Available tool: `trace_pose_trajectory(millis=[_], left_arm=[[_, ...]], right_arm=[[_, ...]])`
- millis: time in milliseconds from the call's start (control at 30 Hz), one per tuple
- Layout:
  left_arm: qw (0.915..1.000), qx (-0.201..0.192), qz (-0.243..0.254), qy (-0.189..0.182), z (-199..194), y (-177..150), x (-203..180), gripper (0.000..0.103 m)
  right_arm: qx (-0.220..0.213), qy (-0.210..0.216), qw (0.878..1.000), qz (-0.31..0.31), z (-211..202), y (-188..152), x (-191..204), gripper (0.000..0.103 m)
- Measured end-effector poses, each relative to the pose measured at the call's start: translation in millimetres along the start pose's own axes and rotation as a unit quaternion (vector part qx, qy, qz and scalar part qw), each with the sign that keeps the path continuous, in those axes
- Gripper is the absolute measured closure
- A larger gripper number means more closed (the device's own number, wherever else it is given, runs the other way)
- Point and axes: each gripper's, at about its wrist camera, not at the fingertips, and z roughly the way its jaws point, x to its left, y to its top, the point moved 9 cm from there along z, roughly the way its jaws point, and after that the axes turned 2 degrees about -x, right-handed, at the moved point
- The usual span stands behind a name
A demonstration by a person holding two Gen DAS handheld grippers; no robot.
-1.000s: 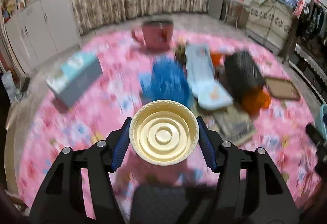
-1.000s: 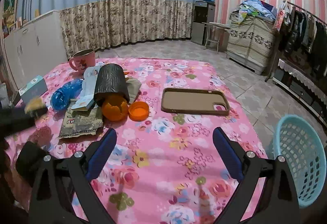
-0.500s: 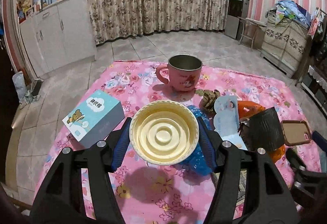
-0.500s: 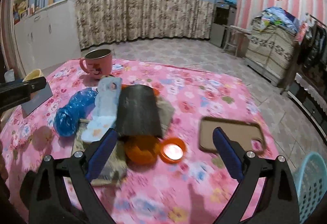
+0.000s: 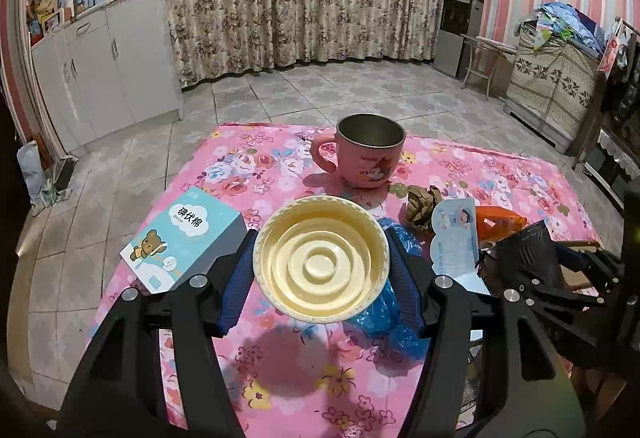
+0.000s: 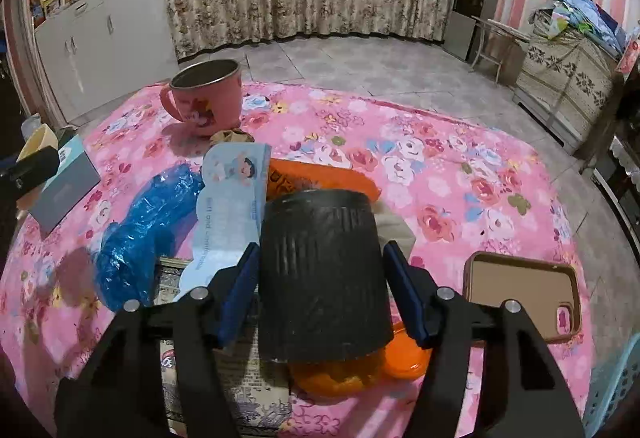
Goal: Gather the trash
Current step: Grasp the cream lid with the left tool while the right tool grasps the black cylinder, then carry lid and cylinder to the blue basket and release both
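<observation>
Left tongs (image 5: 321, 265) grip a cream cup (image 5: 321, 260) above the floral counter (image 5: 272, 354), while right tongs (image 6: 321, 292) straddle, fingers parted, a black ribbed sleeve (image 6: 322, 274) lying among wrappers.

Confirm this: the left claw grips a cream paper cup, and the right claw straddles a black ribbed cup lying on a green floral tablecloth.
Wrong colour: the tablecloth is pink floral, as the right wrist view shows. The left claw does grip the cream paper cup, and the right claw straddles the black ribbed cup.
</observation>
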Motion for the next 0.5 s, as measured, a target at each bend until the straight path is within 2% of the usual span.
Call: trace_pose_trajectory(millis=[100,267,500], left_arm=[[0.9999,0.0,0.01,0.004,-0.7,-0.9,-4.2,0.042],[0.9997,-0.008,0.021,-0.006,-9.2,1.0,-17.8,0.042],[0.9986,-0.021,0.036,-0.032,-28.5,-3.0,-44.1,0.042]], right_arm=[[-0.016,0.017,1.0,0.013,-12.8,0.2,-4.0,0.041],[-0.08,0.03,0.994,0.061,-62.5,0.6,-32.5,0.041],[-0.135,-0.008,0.987,0.086,-125.6,-20.5,-81.8,0.041]])
